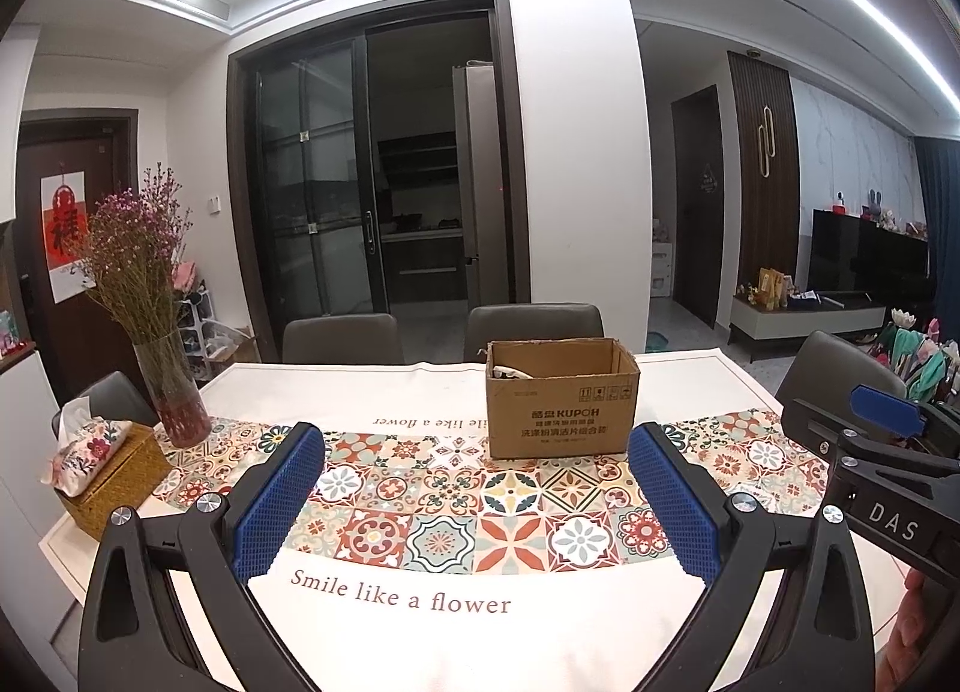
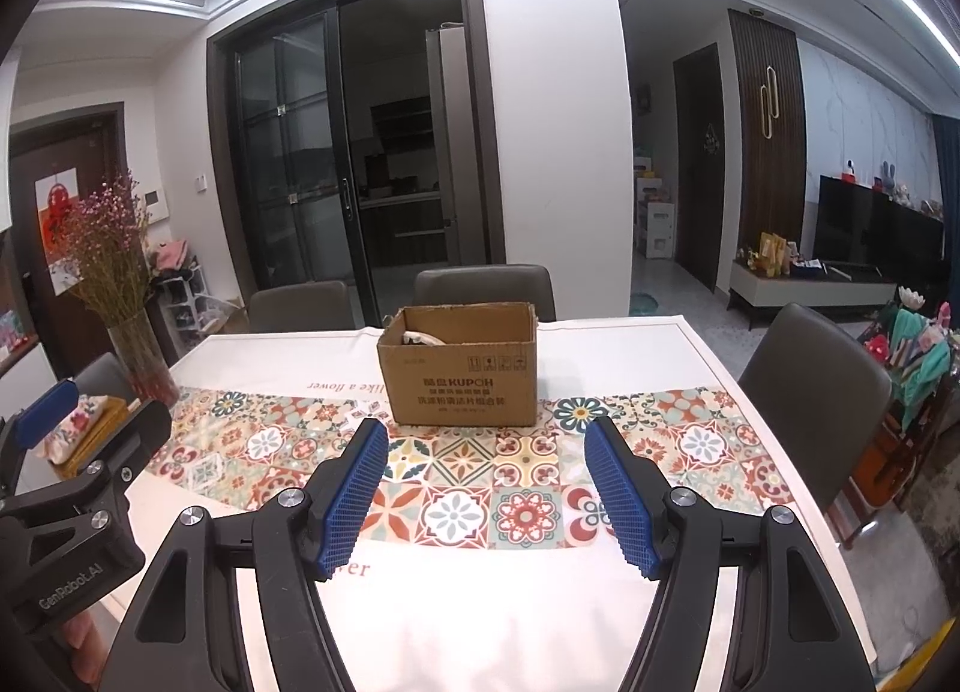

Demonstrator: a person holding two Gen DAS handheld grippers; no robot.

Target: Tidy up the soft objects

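Note:
An open cardboard box (image 1: 561, 404) stands on the tiled-pattern tablecloth (image 1: 420, 512), a little beyond my grippers; it also shows in the right wrist view (image 2: 462, 374). Something white and soft (image 1: 510, 373) lies inside it, mostly hidden by the box wall; it shows in the right wrist view too (image 2: 420, 339). My left gripper (image 1: 477, 503) is open and empty above the table's near part. My right gripper (image 2: 486, 488) is open and empty, to the right of the left one. No other soft object is on the cloth.
A glass vase of dried flowers (image 1: 162, 368) and a wicker tissue box (image 1: 108, 470) stand at the table's left. Grey chairs (image 1: 534, 323) line the far side and another (image 2: 816, 380) is on the right.

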